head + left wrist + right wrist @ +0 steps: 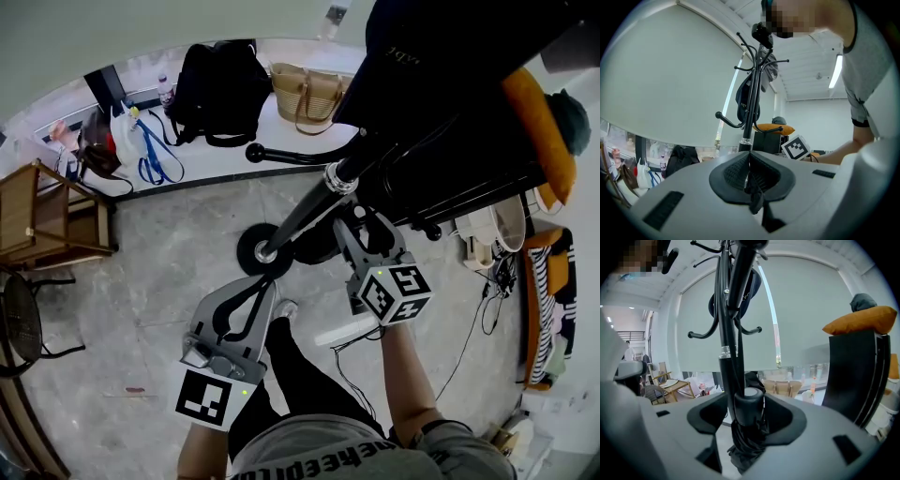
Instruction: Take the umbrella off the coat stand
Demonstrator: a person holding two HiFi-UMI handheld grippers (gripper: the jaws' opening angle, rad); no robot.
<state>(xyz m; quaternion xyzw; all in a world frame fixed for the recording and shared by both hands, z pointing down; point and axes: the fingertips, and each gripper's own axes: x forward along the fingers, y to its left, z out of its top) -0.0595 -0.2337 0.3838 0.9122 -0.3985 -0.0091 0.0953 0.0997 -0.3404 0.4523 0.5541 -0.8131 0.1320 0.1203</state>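
Observation:
The black coat stand (300, 217) rises from its round base (258, 251) towards the upper right. A folded black umbrella (745, 427) hangs against the pole (725, 333), its strap running up along it. My right gripper (746, 401) is shut on the umbrella's round end, right next to the pole. In the head view, the right gripper (364, 223) reaches in under the hanging clothes, and the umbrella's dark cloth (317, 246) shows below the pole. My left gripper (265, 286) is held lower, near the base. In its own view the left gripper (750, 161) is shut, apart from the stand (750, 103).
A black jacket (441, 56) hangs on the stand overhead. A black backpack (220, 89) and a straw bag (307, 92) sit on the ledge behind. A wooden chair (47, 216) stands at the left. A dark chair with an orange cushion (539, 131) stands at the right.

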